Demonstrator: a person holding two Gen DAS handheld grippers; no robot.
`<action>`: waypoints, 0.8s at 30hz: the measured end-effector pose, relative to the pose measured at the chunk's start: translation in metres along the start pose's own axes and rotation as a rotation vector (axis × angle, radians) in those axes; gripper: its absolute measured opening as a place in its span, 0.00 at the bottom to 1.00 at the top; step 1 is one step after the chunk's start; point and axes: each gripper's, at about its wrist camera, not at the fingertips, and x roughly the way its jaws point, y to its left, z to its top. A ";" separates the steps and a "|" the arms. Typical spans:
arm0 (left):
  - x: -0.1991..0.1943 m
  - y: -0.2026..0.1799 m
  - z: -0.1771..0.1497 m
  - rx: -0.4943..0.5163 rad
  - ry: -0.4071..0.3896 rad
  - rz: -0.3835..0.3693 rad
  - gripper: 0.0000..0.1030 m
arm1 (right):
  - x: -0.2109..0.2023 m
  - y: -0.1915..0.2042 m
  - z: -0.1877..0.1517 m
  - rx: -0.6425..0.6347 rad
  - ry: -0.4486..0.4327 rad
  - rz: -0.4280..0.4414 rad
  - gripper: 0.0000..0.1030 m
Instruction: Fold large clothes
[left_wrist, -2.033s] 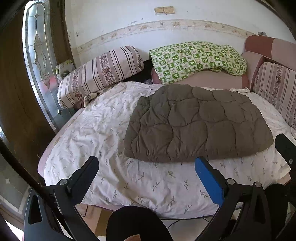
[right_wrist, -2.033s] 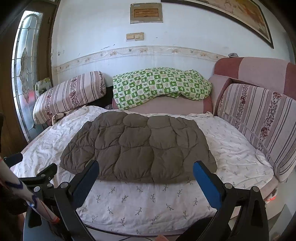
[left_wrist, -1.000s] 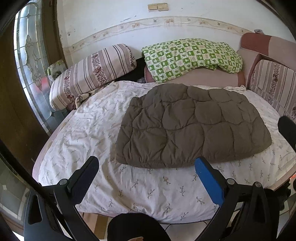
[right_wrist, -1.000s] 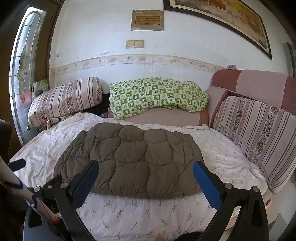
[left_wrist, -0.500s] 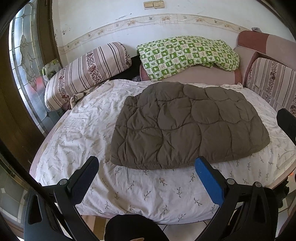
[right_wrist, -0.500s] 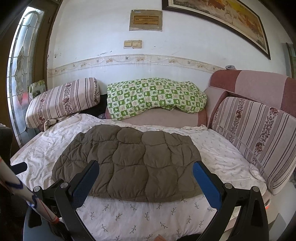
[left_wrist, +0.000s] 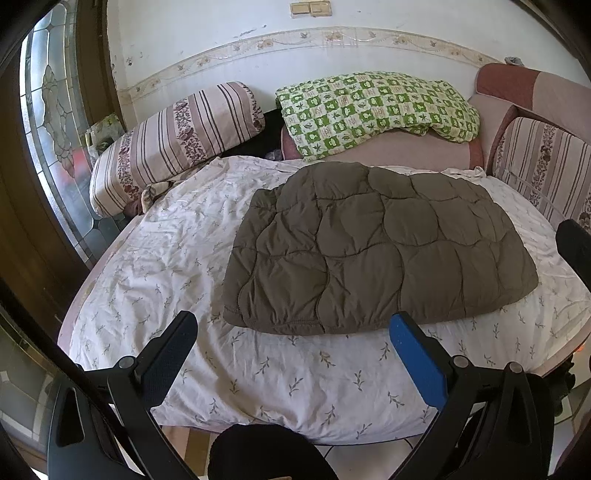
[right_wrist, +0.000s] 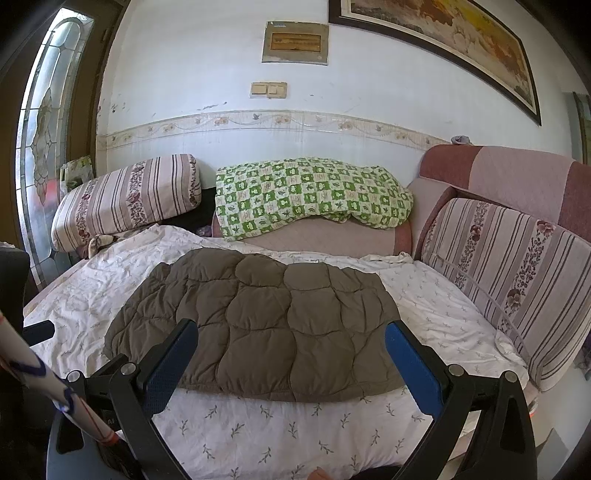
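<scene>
A brown quilted padded garment (left_wrist: 369, 247) lies flat, folded into a rough rectangle, on the white leaf-print sheet (left_wrist: 184, 258) of the sofa bed. It also shows in the right wrist view (right_wrist: 258, 325). My left gripper (left_wrist: 291, 336) is open and empty, held back from the garment's near edge. My right gripper (right_wrist: 291, 343) is open and empty, above the bed's front edge with the garment's near hem between its fingers in view. The right gripper's finger (left_wrist: 576, 251) shows at the right edge of the left wrist view.
A striped bolster (left_wrist: 177, 140) lies at the back left and a green checked blanket (left_wrist: 373, 107) on the armrest behind. Striped back cushions (right_wrist: 517, 280) stand along the right. A glass door (left_wrist: 55, 122) is at the left. The bed's front edge (left_wrist: 295, 432) drops to floor.
Both grippers have drawn slightly back and the left has drifted left, so the garment sits further right in its view. The garment has not moved. Both grippers stay open.
</scene>
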 end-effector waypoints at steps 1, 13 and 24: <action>0.000 0.000 0.000 0.000 -0.001 -0.001 1.00 | -0.001 0.000 0.000 -0.002 -0.002 0.000 1.00; -0.019 0.003 -0.001 -0.009 -0.034 0.014 1.00 | -0.023 0.006 0.003 -0.024 -0.034 -0.006 1.00; -0.055 0.012 -0.004 -0.021 -0.102 0.025 1.00 | -0.057 0.013 0.006 -0.039 -0.086 -0.013 1.00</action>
